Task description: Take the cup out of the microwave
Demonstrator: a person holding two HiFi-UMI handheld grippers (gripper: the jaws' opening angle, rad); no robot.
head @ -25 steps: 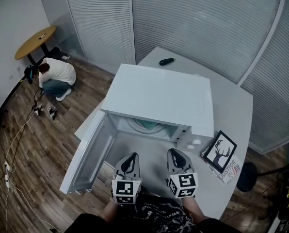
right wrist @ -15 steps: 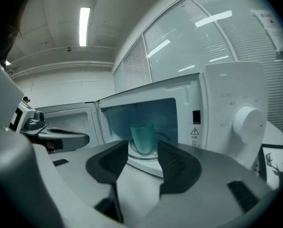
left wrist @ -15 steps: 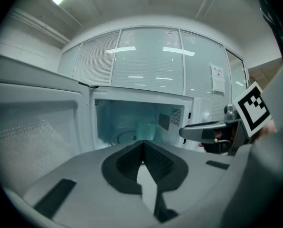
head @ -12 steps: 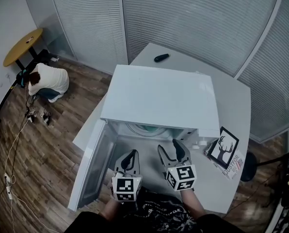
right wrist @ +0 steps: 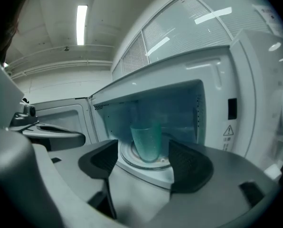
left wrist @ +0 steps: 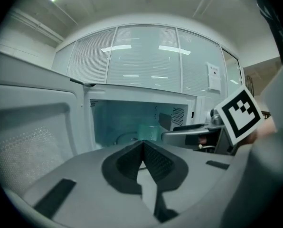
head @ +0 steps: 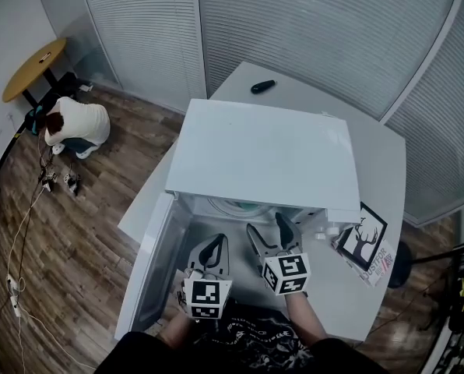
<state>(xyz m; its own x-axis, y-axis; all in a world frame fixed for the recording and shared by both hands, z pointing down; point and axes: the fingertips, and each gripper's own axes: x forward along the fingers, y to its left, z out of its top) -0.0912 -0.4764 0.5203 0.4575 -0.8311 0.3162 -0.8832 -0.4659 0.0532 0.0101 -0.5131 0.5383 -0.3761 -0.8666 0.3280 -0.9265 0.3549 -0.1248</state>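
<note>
Right gripper [right wrist: 144,159] fingers apart, have just been opening, nothing clamped. The cup [right wrist: 146,141] shows through the gap but sits farther in, untouched. Left gripper [left wrist: 142,145] fingers together, empty. Cup is teal, upright on the glass turntable [right wrist: 127,158] inside the microwave [head: 263,154]. In the head view both grippers sit side by side just before the open cavity, door [head: 150,263] swung out to the left. Microwave stands on a white table [head: 384,185].

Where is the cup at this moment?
In the right gripper view the cup stands upright on the glass turntable inside the open microwave, near the picture's middle; nothing touches it.
</note>
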